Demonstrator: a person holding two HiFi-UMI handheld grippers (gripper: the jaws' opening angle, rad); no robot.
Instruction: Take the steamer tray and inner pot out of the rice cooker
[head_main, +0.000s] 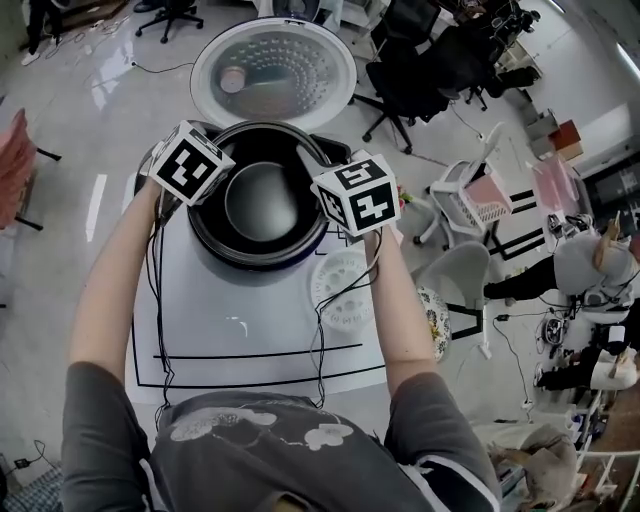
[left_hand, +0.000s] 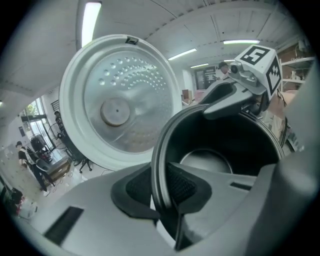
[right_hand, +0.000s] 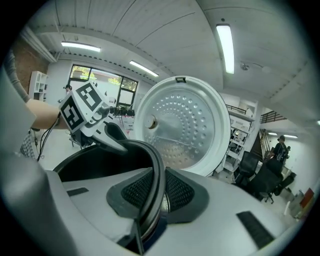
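The black inner pot (head_main: 262, 200) sits in the dark rice cooker (head_main: 250, 262), whose round lid (head_main: 272, 72) stands open behind it. My left gripper (head_main: 192, 205) is shut on the pot's left rim; in the left gripper view its pads (left_hand: 181, 184) pinch the rim (left_hand: 159, 150). On the opposite side, my right gripper (head_main: 328, 205) is shut on the right rim, its pads (right_hand: 176, 189) pressed on either side of the rim (right_hand: 159, 170). The white perforated steamer tray (head_main: 343, 290) lies on the table to the cooker's right.
The cooker stands on a white table (head_main: 250, 340) marked with black lines. Black office chairs (head_main: 420, 70) and a white chair (head_main: 470, 200) stand on the floor at the right. A person (head_main: 590, 270) is at the far right.
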